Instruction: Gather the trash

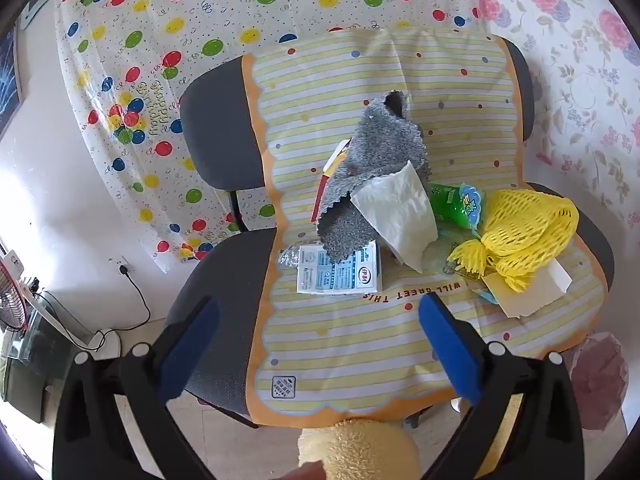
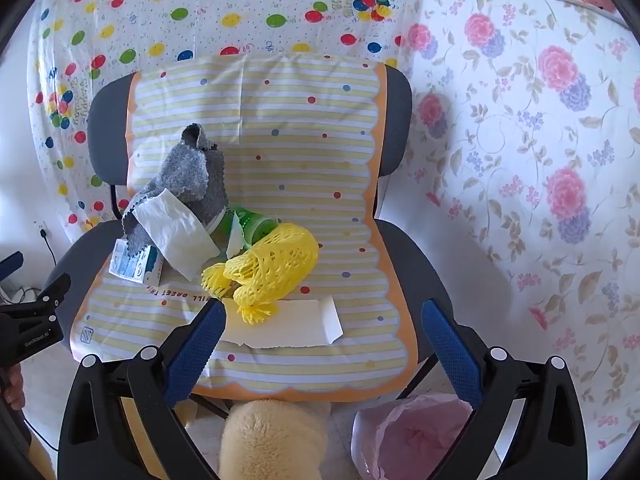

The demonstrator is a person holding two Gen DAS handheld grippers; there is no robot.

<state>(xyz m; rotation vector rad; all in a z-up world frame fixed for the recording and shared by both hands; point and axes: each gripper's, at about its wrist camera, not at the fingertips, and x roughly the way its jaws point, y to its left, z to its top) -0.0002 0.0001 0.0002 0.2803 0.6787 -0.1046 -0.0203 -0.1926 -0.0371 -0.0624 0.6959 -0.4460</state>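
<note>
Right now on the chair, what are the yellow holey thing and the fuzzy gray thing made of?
The yellow net looks like soft foam mesh: stretchy open holes, frayed tied ends, matte. The gray cloth seems to be fuzzy fabric, perhaps microfiber: speckled nap, zigzag-cut edge, floppy folds.

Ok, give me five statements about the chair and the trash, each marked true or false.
1. The yellow foam net lies partly on the white paper strip. True.
2. The left gripper is shut on the milk carton. False: its fingers stand open, above the seat.
3. The grey cloth partly covers the white tissue. False: the tissue lies over the cloth.
4. A bin with a pink bag stands on the floor beside the chair. True.
5. The right gripper is open. True.
</note>
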